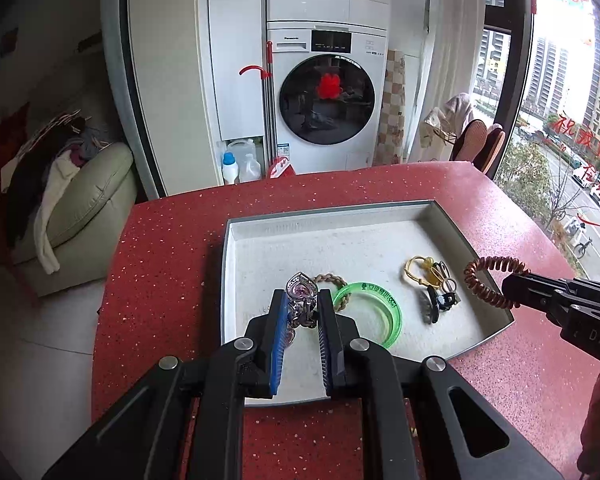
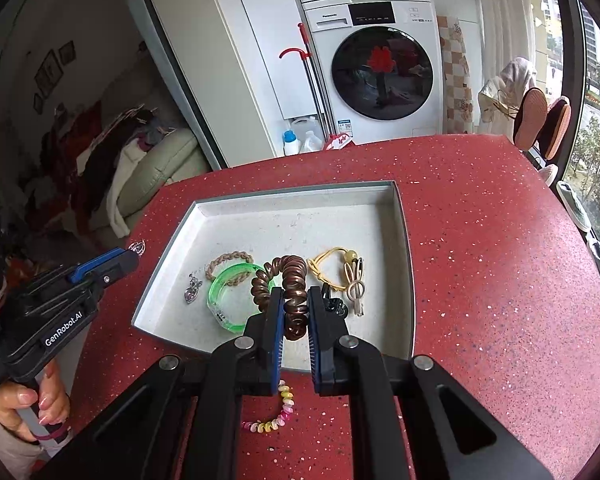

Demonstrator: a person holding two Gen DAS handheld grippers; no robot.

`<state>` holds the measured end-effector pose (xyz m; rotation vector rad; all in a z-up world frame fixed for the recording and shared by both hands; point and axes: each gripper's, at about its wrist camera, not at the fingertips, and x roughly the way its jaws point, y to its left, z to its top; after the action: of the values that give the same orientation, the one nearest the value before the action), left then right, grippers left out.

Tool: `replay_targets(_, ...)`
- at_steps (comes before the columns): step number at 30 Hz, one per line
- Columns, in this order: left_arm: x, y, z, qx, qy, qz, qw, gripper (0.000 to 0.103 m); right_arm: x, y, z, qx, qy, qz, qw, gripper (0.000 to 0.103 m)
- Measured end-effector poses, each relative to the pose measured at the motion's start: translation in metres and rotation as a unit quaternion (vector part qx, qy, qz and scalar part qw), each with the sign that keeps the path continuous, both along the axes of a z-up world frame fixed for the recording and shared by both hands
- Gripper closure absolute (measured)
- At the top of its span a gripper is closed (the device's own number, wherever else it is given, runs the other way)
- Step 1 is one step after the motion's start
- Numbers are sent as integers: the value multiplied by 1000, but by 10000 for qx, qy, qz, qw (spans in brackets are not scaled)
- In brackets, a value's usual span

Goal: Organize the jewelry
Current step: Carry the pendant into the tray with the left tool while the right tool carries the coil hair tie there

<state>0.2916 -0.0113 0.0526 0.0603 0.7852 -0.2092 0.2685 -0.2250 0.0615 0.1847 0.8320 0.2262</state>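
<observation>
Left gripper (image 1: 304, 312): fingers pinching a silver heart pendant (image 1: 300, 290) with chain, held over the near left part of the tray (image 1: 340, 216).

Tray: white, shallow, set on a red speckled counter (image 1: 172, 240). Contents, left to right in the right wrist view:
- small silver charm (image 2: 191, 290), lying flat
- braided cord ring (image 2: 229, 264), partly under the green bangle (image 2: 228, 296)
- yellow cord loop with bead (image 2: 332, 266)
- black clip (image 2: 336, 304) and pale hair tie (image 2: 356, 288), near right wall

Right gripper (image 2: 295, 312): fingers clamped on a brown coil hair tie (image 2: 292, 284), raised above the tray.

Counter, near edge: pastel coil hair tie (image 2: 274, 416), outside the tray.
</observation>
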Motion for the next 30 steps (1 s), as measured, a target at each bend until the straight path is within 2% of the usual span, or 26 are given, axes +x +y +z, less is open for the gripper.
replay_targets(5,31,-2,-6,12,25,100,9999,69,29,6,-10,-28,91,-37,9999,91)
replay_targets(12,55,-11,-35,171,234,176,9994,69,51,10,-29,-110,242,-78,9996,91)
replay_targets(18,61,-14,-57,266,383,168,9988,69,58,9,-42,-190,322,-110,9992,91)
replay_targets(30,63,-20,-73,388,463,122,9981,69,62,11,-58,-257,441,-124,9986,91)
